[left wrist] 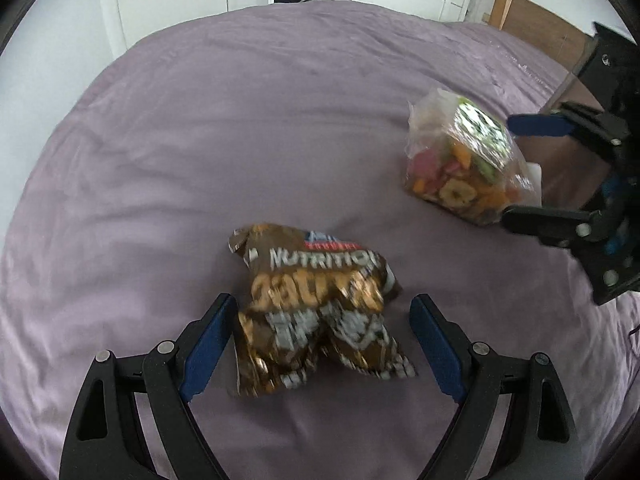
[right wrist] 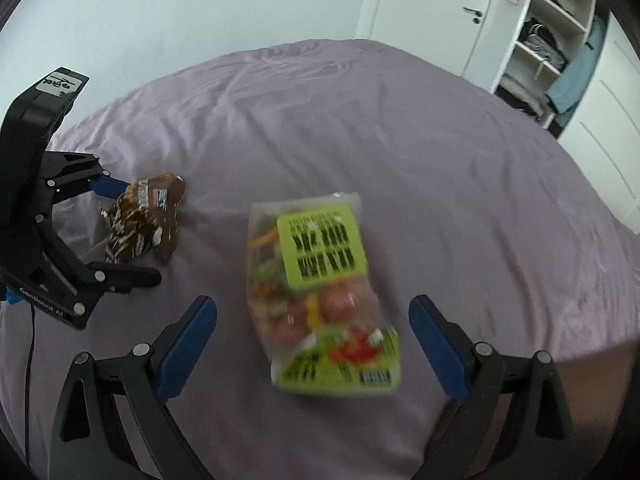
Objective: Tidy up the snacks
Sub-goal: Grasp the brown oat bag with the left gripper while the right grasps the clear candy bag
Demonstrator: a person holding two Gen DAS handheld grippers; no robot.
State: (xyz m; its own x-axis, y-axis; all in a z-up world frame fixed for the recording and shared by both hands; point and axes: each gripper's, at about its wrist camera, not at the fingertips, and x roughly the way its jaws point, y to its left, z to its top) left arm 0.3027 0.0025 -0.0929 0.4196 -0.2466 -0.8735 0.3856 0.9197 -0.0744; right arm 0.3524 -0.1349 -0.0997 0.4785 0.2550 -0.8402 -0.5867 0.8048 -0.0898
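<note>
Snack bags: crinkled brown foil pouch (left wrist: 316,312), clear plastic bag (right wrist: 320,300) | sheet (left wrist: 200,140): wrinkled lilac | both grippers: spread apart

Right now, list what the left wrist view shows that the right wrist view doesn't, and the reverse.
Only the left wrist view: a wooden board at the bed's far right, and the brown bag's "NUTRITION" lettering.
Only the right wrist view: a door with a dark handle, and the clear bag's green label face-on.
Both: the purple bedsheet, brown snack bag, clear snack bag, open left gripper and open right gripper, each straddling one bag.
</note>
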